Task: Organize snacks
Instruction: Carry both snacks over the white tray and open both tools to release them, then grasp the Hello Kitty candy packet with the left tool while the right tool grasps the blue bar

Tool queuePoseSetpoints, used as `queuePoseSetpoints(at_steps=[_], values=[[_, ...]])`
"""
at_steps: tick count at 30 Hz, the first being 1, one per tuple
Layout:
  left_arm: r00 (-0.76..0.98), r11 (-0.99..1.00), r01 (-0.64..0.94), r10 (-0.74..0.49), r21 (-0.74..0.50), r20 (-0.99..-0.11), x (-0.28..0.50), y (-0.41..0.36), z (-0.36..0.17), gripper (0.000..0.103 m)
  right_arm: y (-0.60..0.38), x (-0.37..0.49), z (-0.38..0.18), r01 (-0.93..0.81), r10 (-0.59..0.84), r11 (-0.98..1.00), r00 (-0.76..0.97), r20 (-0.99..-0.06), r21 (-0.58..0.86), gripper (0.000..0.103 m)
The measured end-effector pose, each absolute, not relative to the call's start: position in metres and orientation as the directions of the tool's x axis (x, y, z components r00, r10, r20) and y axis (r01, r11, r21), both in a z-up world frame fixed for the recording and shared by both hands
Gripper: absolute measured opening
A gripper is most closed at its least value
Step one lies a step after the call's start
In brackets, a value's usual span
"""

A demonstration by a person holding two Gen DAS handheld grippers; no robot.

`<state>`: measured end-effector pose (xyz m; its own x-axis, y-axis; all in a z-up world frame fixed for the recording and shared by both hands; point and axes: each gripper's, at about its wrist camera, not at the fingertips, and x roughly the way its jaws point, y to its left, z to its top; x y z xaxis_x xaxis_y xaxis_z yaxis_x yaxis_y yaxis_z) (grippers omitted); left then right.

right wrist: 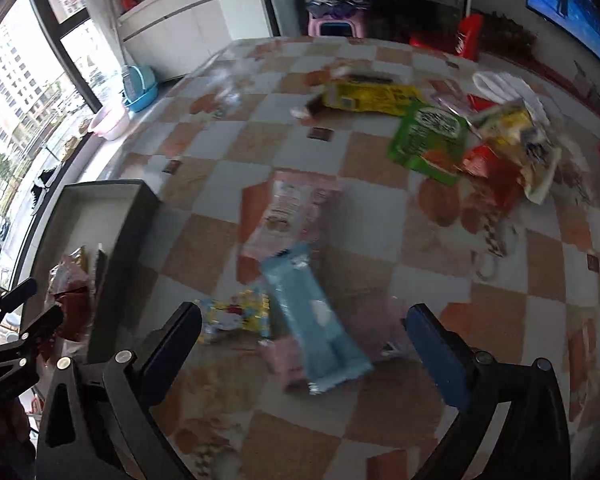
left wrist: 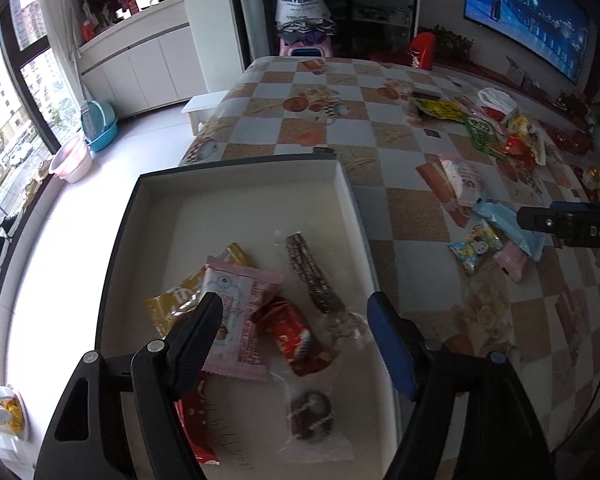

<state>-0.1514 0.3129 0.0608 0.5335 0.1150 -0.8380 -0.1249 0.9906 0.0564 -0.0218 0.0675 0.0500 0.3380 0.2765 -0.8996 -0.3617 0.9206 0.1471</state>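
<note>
- We held the left gripper (left wrist: 296,320) over the dark-rimmed white box (left wrist: 236,196), its jaws apart with nothing pressed between them.
- Inside the box lay several wrapped snacks: a pink packet (left wrist: 240,312) partly over a gold packet (left wrist: 176,300), a red candy wrapper (left wrist: 292,336) touching the pink one, a dark chocolate wafer stick (left wrist: 312,276) in clear wrap, and a round chocolate biscuit (left wrist: 312,416) in clear wrap nearer the camera.
- A red-and-white packet (left wrist: 196,428) showed under the left finger (left wrist: 192,344), mostly hidden.
- The box sat at the near left edge of the checkered tablecloth (left wrist: 312,128).
- We held the right gripper (right wrist: 304,328) above the loose snacks on the table, jaws wide apart and clamped on nothing; its view was blurred.
- Below it lay a light blue packet (right wrist: 316,320), resting over a pale pink packet (right wrist: 288,360), with a small yellow cartoon packet (right wrist: 240,312) just beside them on the left.
- A larger pink packet (right wrist: 292,208) lay just beyond the blue one, touching its far end.
- Farther off, towards the right, we saw a heap: a green bag (right wrist: 428,140), a yellow bag (right wrist: 368,98), red wrappers (right wrist: 488,168) and a yellowish bag (right wrist: 516,140).
- From the right wrist view, the box stood at the left edge, well apart from the heap, with the left gripper's fingers over it.
</note>
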Motion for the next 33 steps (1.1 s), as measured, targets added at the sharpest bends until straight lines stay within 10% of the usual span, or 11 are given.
queuePoseSetpoints(at_steps=[8, 16, 33], values=[[0.518, 0.997, 0.019, 0.051, 0.071, -0.854, -0.149, 0.265, 0.060, 0.079, 0.073, -0.015, 0.029, -0.443, 0.176, 0.897, 0.336, -0.925, 0.009, 0.101], [0.493, 0.988, 0.102, 0.047, 0.112, -0.869, -0.138, 0.231, 0.056, 0.079, 0.093, -0.004, 0.019, -0.471, 0.163, 0.882, 0.309, -0.937, -0.002, 0.027], [0.364, 0.971, 0.237, -0.061, 0.029, -0.929, -0.050, 0.172, 0.003, 0.080, -0.018, -0.059, 0.046, -0.315, 0.403, 0.899, 0.327, -0.855, 0.304, 0.027]])
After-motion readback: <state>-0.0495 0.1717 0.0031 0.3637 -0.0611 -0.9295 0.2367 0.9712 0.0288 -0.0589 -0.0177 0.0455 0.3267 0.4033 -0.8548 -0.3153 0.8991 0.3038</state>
